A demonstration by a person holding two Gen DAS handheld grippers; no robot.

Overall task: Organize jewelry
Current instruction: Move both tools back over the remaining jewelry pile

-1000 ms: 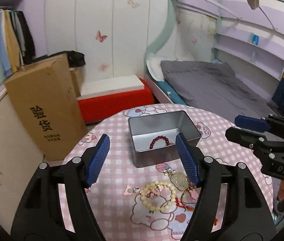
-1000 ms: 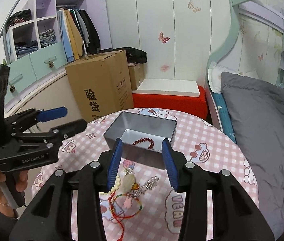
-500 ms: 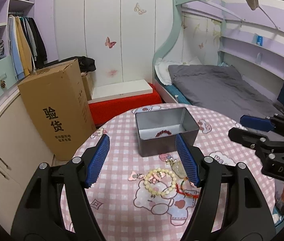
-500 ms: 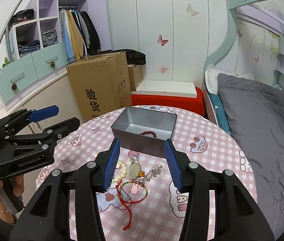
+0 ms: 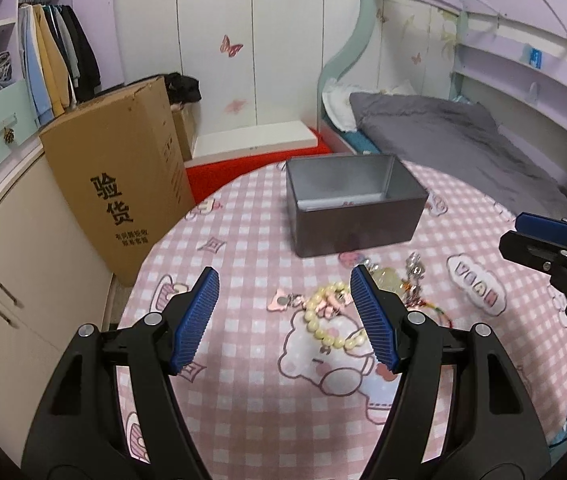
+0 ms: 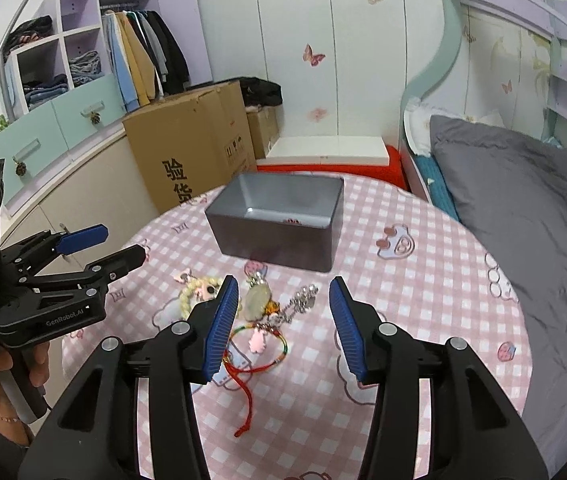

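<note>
Pink checked tablecloth, left wrist view: left gripper spread wide, empty, above a cream bead bracelet lying near a grey tin. Right wrist view: right gripper likewise parted, empty, over a red cord bracelet, pale pendant and silver chain, shown more fully here; red beads inside the tin.

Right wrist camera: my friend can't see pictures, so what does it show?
An open right gripper hovers over a pile of jewelry on a pink checked table. Behind the pile is a grey metal tin, and the open left gripper hangs at the left.
</note>
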